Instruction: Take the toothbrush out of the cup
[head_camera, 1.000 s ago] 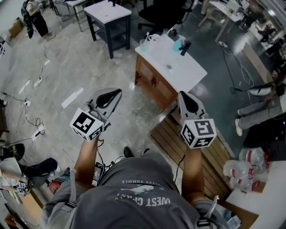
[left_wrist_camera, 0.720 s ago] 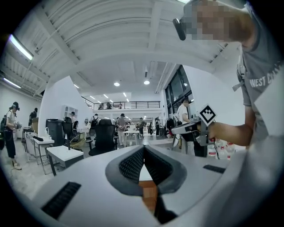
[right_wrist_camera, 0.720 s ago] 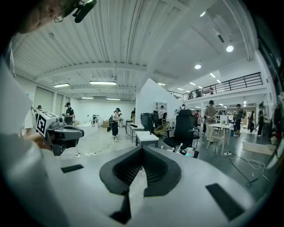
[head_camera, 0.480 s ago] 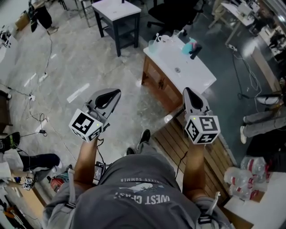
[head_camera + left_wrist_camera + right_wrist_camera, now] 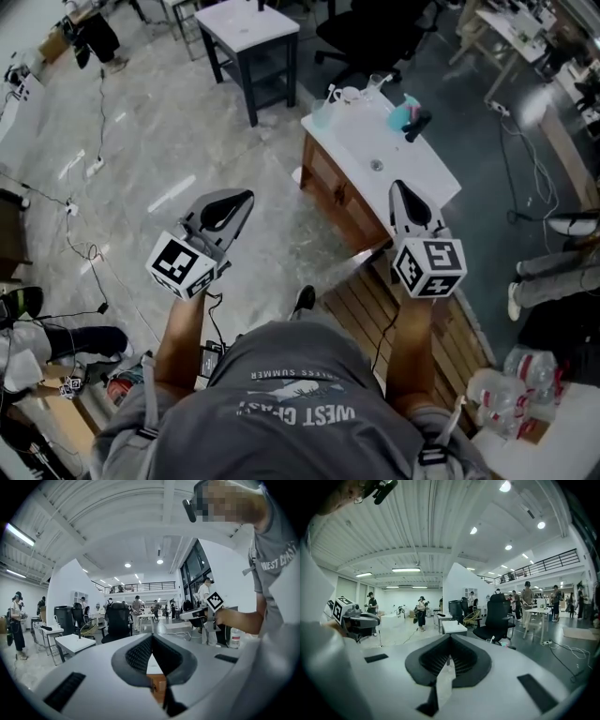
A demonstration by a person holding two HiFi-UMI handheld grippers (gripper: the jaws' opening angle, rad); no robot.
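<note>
A white-topped wooden cabinet (image 5: 403, 178) — its far end bears a pale translucent cup (image 5: 322, 114), a white mug (image 5: 349, 95), a teal cup (image 5: 400, 112) and a black object (image 5: 417, 122). A small round drain (image 5: 376, 166) sits mid-top.

open floor (image 5: 272, 202) before the washstand (image 5: 354, 127)

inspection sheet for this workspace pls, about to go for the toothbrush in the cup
surface: white-topped wooden vanity, bare around its drain.
job's things: pale translucent cup at the far end, with a thin white stick, likely the toothbrush, standing in it.
clutter: teal cup, black object.
grippers: left gripper and right gripper shut, empty, short of the vanity.
cables: loose leads on the floor.
surroundings: dark-framed white table, black office chair, slatted wooden platform, people far off.
</note>
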